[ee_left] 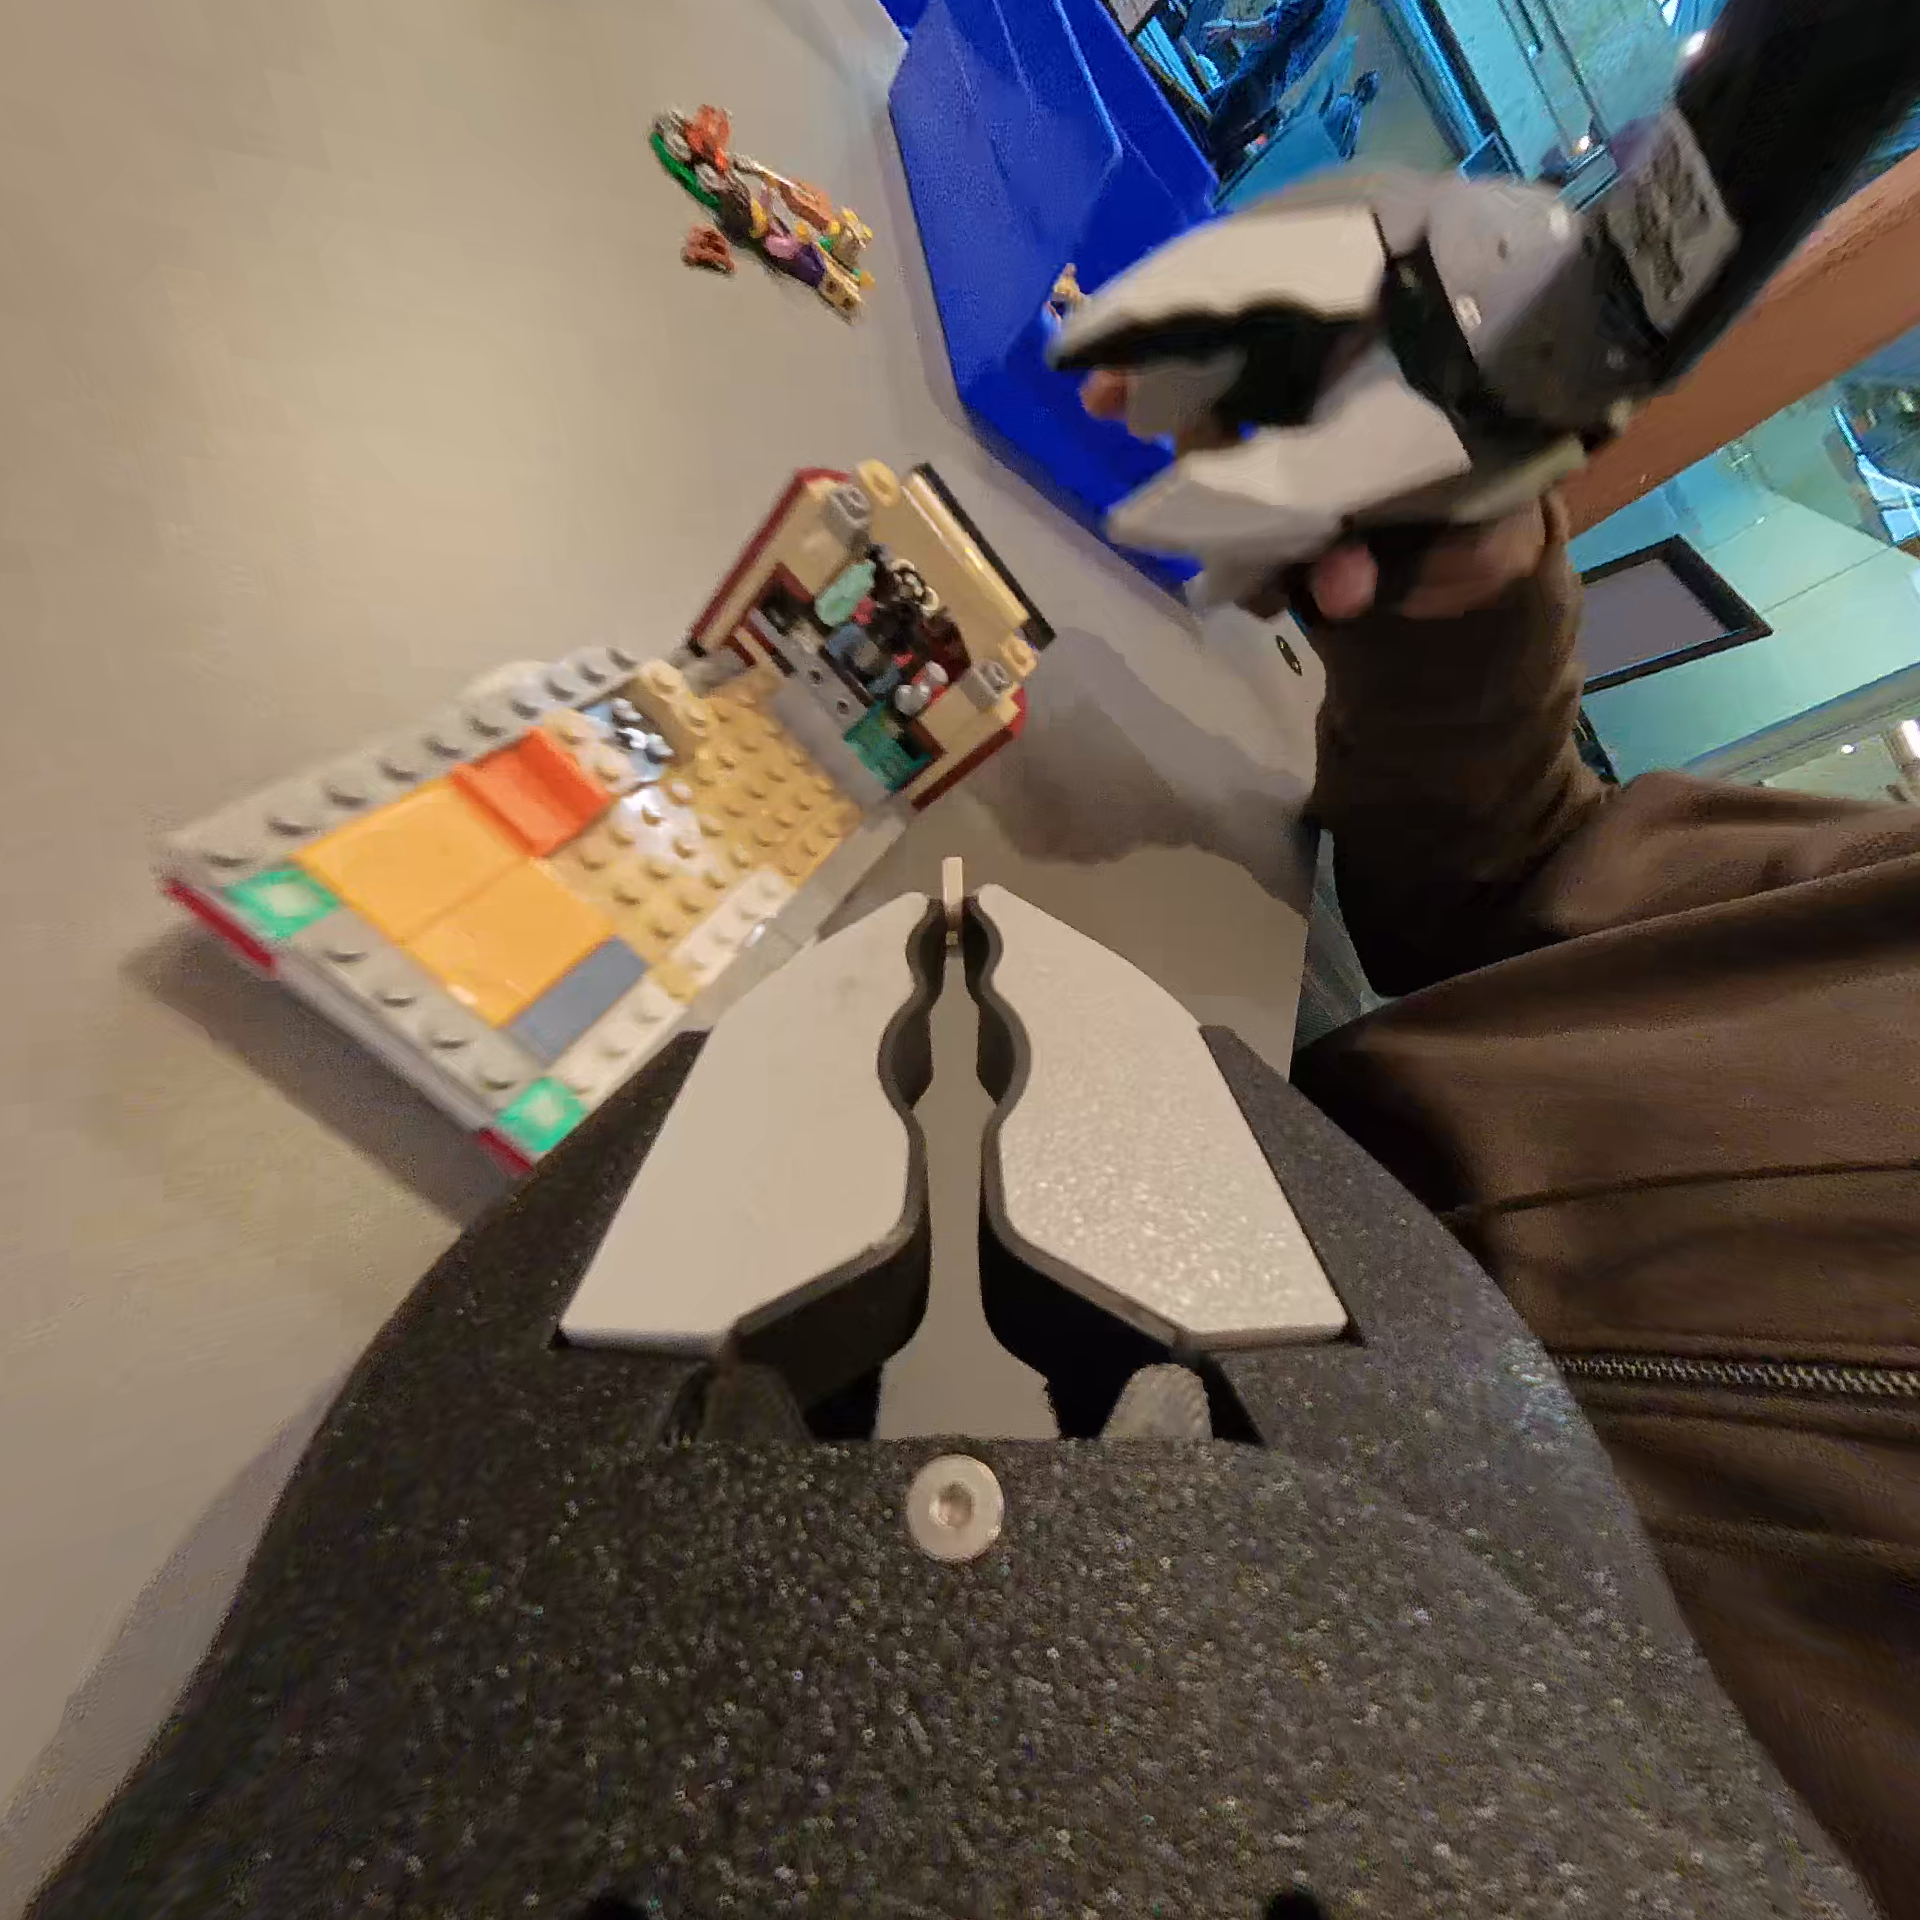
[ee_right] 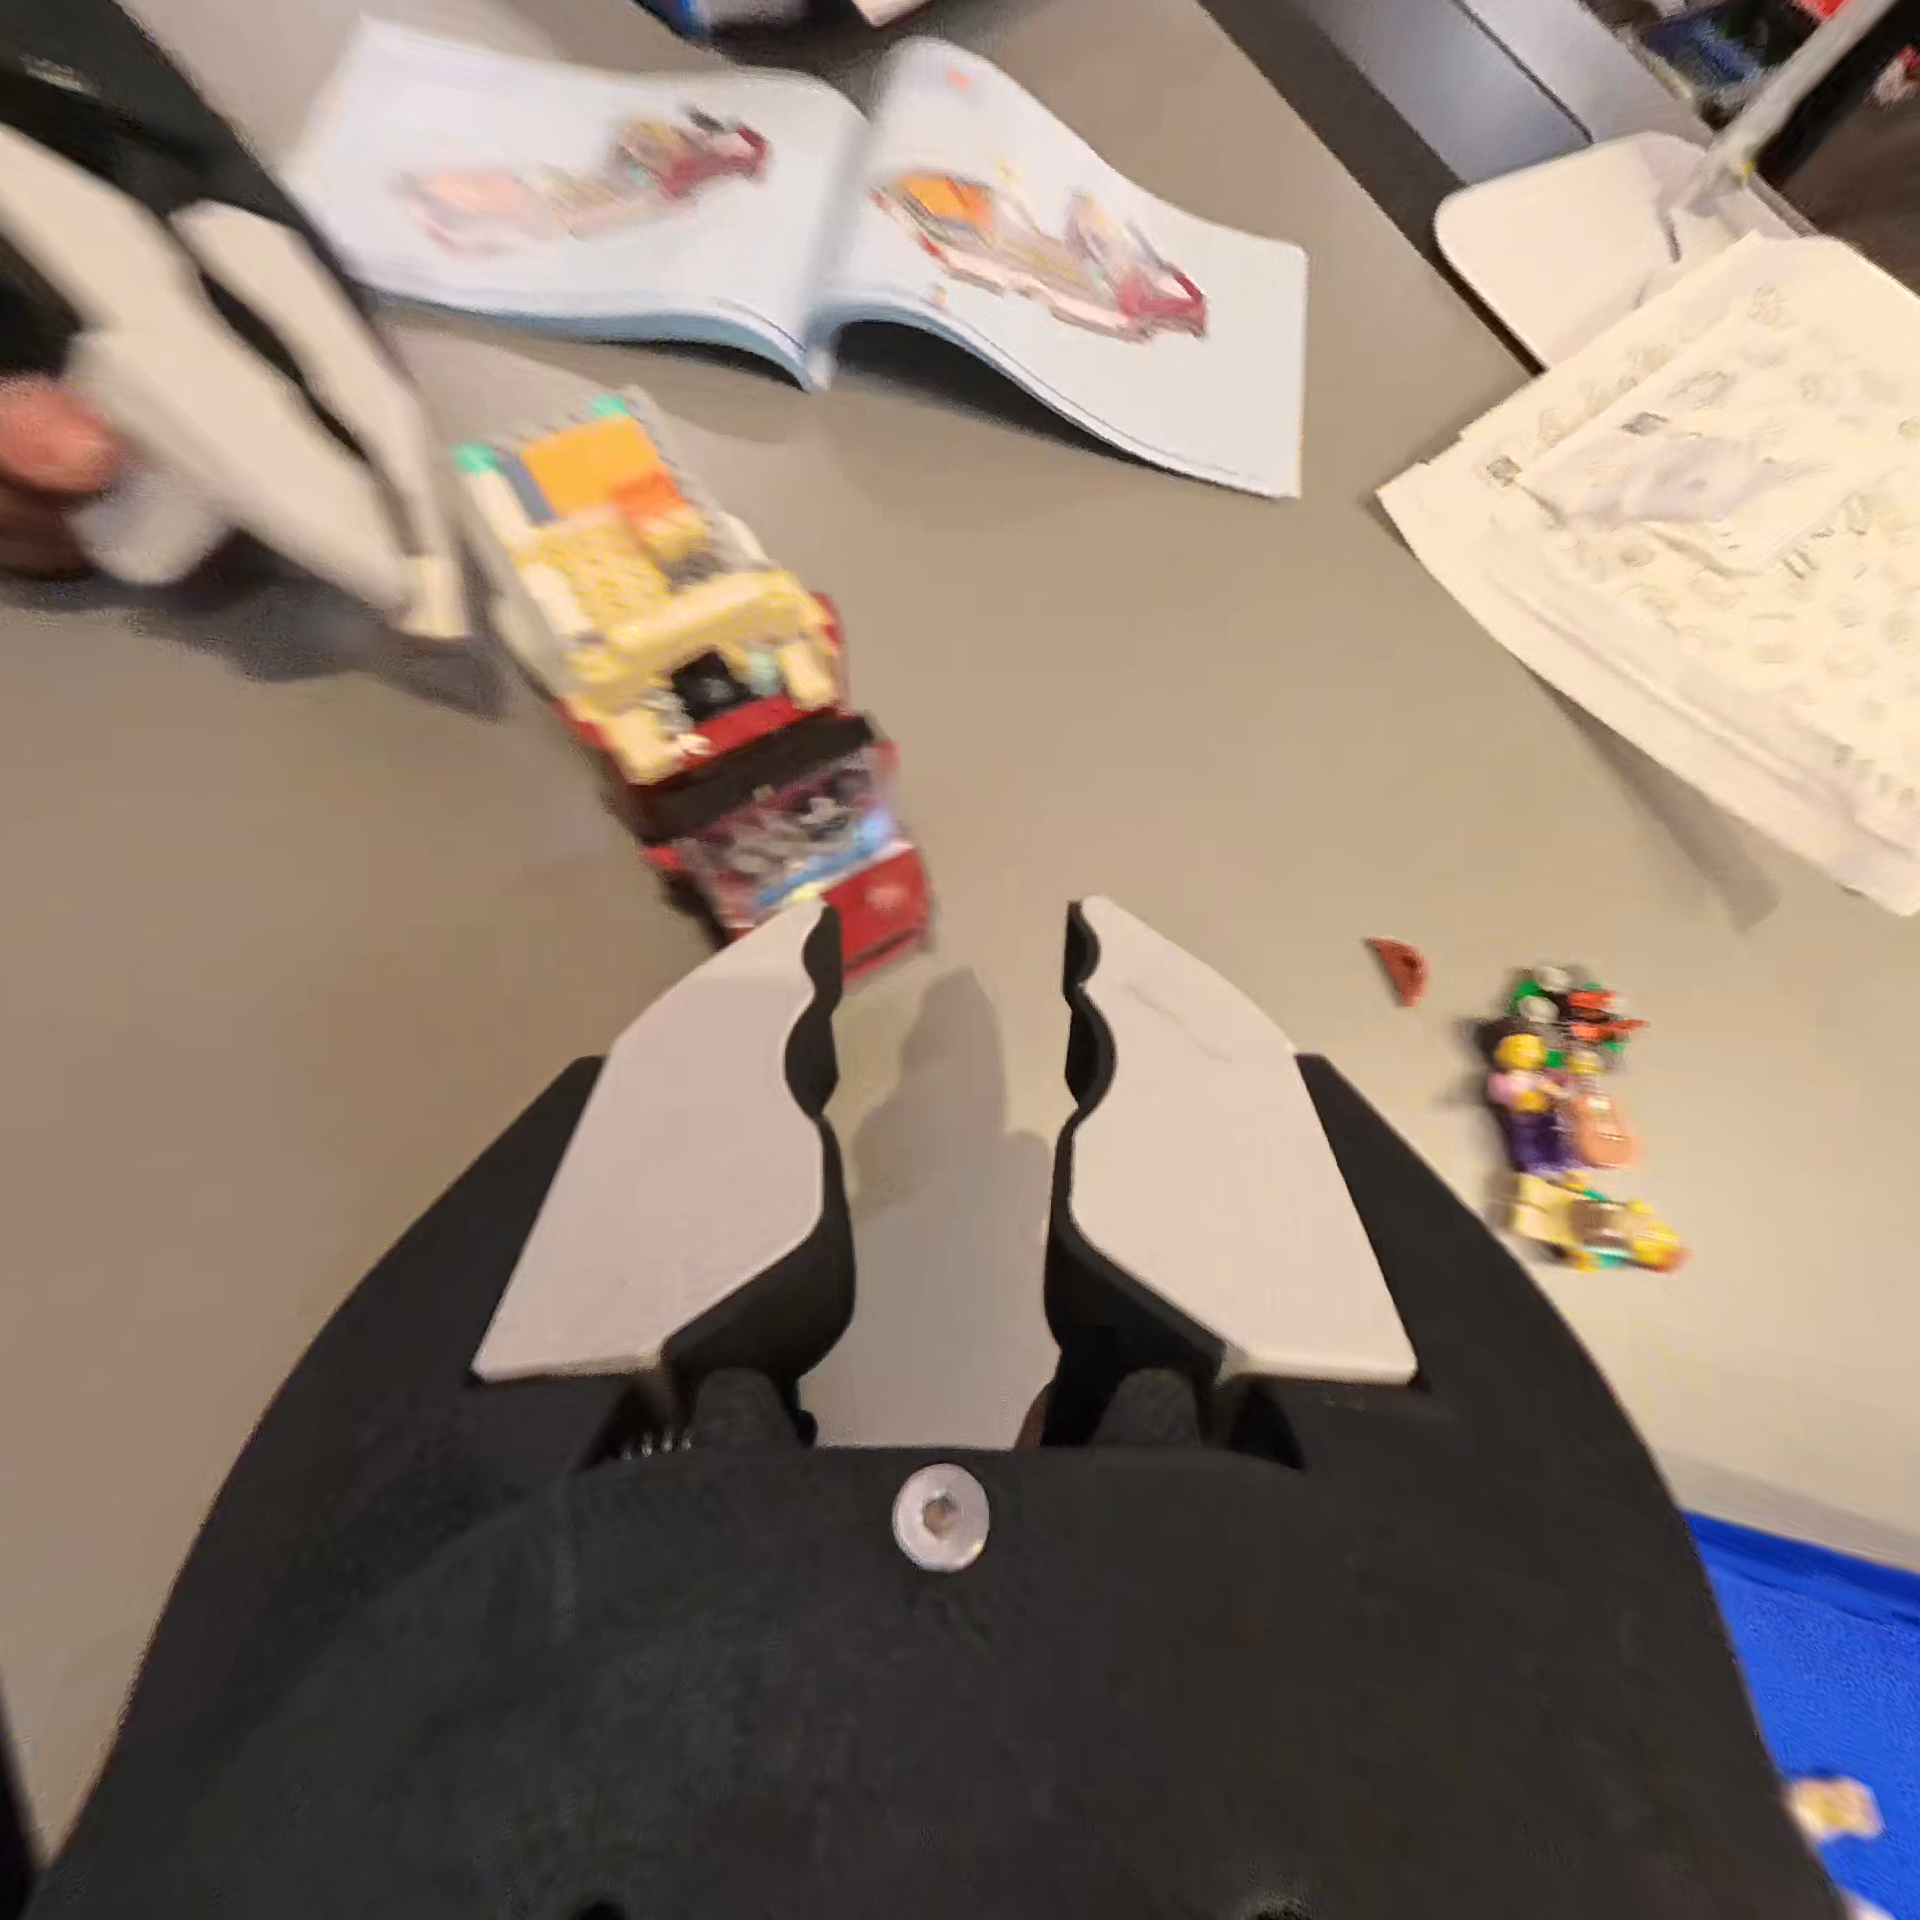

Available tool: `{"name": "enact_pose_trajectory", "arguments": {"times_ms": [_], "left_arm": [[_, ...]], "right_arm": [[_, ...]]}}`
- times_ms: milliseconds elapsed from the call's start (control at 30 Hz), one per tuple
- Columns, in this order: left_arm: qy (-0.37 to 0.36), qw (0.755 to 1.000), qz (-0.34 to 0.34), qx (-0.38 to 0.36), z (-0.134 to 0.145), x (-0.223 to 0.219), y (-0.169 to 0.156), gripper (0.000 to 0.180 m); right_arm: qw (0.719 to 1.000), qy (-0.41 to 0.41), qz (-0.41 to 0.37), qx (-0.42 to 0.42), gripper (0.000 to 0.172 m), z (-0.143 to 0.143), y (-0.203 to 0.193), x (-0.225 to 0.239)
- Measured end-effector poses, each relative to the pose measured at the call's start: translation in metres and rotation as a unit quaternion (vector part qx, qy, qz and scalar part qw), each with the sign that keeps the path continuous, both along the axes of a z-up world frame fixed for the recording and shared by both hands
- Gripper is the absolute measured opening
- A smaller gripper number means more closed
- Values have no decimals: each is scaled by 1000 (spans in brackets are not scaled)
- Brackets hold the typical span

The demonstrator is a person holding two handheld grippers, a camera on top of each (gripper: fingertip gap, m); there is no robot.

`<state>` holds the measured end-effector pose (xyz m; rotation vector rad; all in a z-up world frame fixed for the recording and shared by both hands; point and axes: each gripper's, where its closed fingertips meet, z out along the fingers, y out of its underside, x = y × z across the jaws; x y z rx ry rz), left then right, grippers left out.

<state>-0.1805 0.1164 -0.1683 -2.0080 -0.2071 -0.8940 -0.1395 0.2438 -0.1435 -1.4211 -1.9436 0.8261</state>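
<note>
Pinching a tiny cream brick piece (ee_left: 952, 902) at their very tips, the left tongs (ee_left: 954, 920) are pressed together on it, both pads against its flat sides. The piece pokes out just past the tips, over the grey table (ee_left: 312, 416), just beside a half-built brick model (ee_left: 582, 831) with orange tiles and a tan studded floor.

The right tongs (ee_right: 951, 940) stand spread with nothing between them — only table shows in the gap. The model's red end (ee_right: 862, 904) lies just beyond the left finger (ee_right: 727, 1039).

By its look, the piece is stiff, very light and smooth, so it could twist or slip from so shallow a hold; gripping its flat faces seems soundest.

Farther off lie an open booklet (ee_right: 1091, 312), paper sheets (ee_right: 1714, 582), a cluster of small figures (ee_right: 1558, 1101) and a blue bin (ee_left: 1039, 208).
</note>
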Motion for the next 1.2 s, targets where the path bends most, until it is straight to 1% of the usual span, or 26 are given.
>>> {"name": "enact_pose_trajectory", "arguments": {"times_ms": [67, 133, 200, 233, 300, 367, 400, 467, 567, 633, 800, 867, 967, 1033, 1100, 1167, 1200], "left_arm": [[7, 1000, -2, -2, 4, -15, -1, 3], [19, 1000, -13, -2, 9, -26, 0, 3], [31, 999, -27, -1, 11, -36, 4, 3], [29, 999, -36, -1, 11, -39, 6, 3], [15, 999, -47, -7, 7, -45, 11, 3], [2, 998, -54, -14, 2, -47, 15, 3], [-9, 998, -57, -12, 2, -48, 16, 3], [-34, 998, -52, -11, 2, -50, 20, 3], [-35, 998, -44, -29, -10, -50, 28, 3], [-47, 997, -46, -31, -10, -46, 35, 3], [-31, 997, -64, -39, -11, -31, 66, 3], [-19, 997, -65, -28, -1, -31, 74, 3], [4, 997, -72, 4, 23, -36, 81, 3], [20, 995, -93, 20, 33, -36, 88, 3], [13, 992, -125, 30, 38, -30, 96, 3], [-8, 988, -149, 32, 38, -24, 102, 3], [-13, 989, -144, 31, 36, -24, 105, 3]], "right_arm": [[999, 23, 24, -17, 46, 3, -28, 9], [999, 26, 34, 17, 54, -3, -45, 8], [997, 22, 31, 73, 60, -13, -47, 1], [996, 16, 33, 86, 63, -19, -48, -2], [995, 7, 36, 90, 65, -29, -49, -9], [994, 7, 20, 104, 63, -35, -38, -16], [994, 4, 16, 108, 65, -38, -32, -18], [994, 5, 2, 106, 61, -39, -20, -21], [994, 4, -15, 111, 59, -41, -2, -23], [993, 7, -26, 118, 58, -42, 11, -25], [991, 8, -78, 112, 55, -43, 53, -28], [990, 11, -91, 112, 55, -38, 62, -22], [987, 54, -81, 130, 51, -14, 58, -12], [985, 100, -38, 135, 46, 5, 39, -15], [981, 135, 7, 136, 45, 18, 16, -27], [976, 151, 58, 147, 46, 24, -7, -40], [972, 154, 77, 159, 46, 25, -15, -46]]}}
